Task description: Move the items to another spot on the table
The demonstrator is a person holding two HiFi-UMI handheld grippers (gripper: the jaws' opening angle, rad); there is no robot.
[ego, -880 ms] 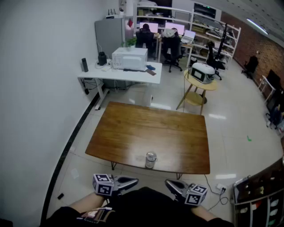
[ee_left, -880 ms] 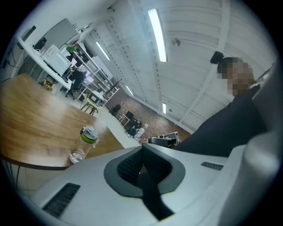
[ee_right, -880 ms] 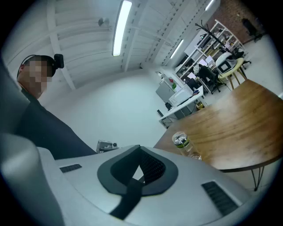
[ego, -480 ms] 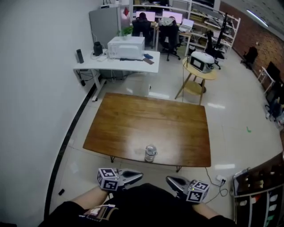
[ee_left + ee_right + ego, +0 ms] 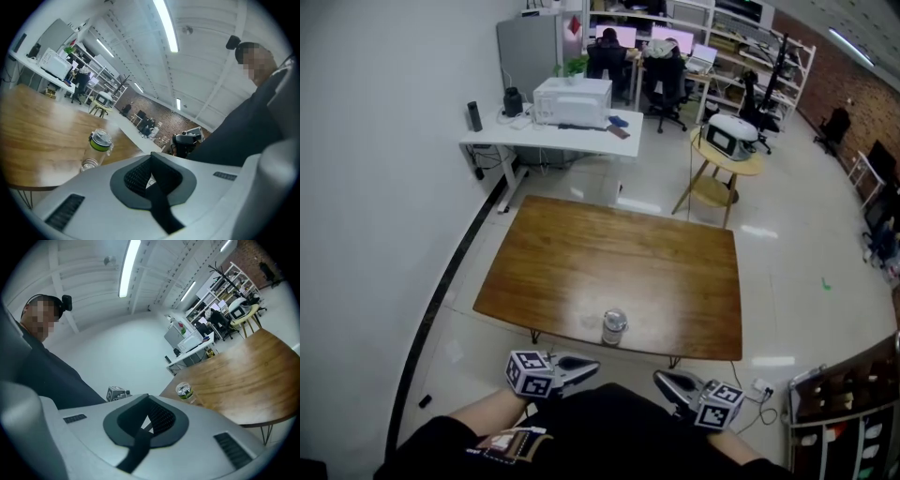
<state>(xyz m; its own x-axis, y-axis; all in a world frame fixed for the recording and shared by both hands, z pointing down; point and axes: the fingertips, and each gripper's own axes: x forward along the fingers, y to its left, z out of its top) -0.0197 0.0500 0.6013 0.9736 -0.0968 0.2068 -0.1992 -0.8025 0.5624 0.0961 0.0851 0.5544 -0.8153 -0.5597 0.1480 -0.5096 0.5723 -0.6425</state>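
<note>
A clear bottle with a green band and a grey lid stands upright near the front edge of the brown wooden table. It also shows in the left gripper view as the bottle and in the right gripper view as the bottle. My left gripper is held close to the person's body, short of the table's front edge and left of the bottle. Its jaws are shut with nothing between them. My right gripper hangs opposite, right of the bottle, also shut and empty. The two tips point towards each other.
Behind the table stand a white desk with a white box-shaped appliance and a round yellow side table with another appliance. People sit at desks at the far back. A white wall runs along the left, and a dark shelf unit stands at the lower right.
The head view has shifted slightly. Both grippers stay shut by the body, and the bottle has not moved on the table.
</note>
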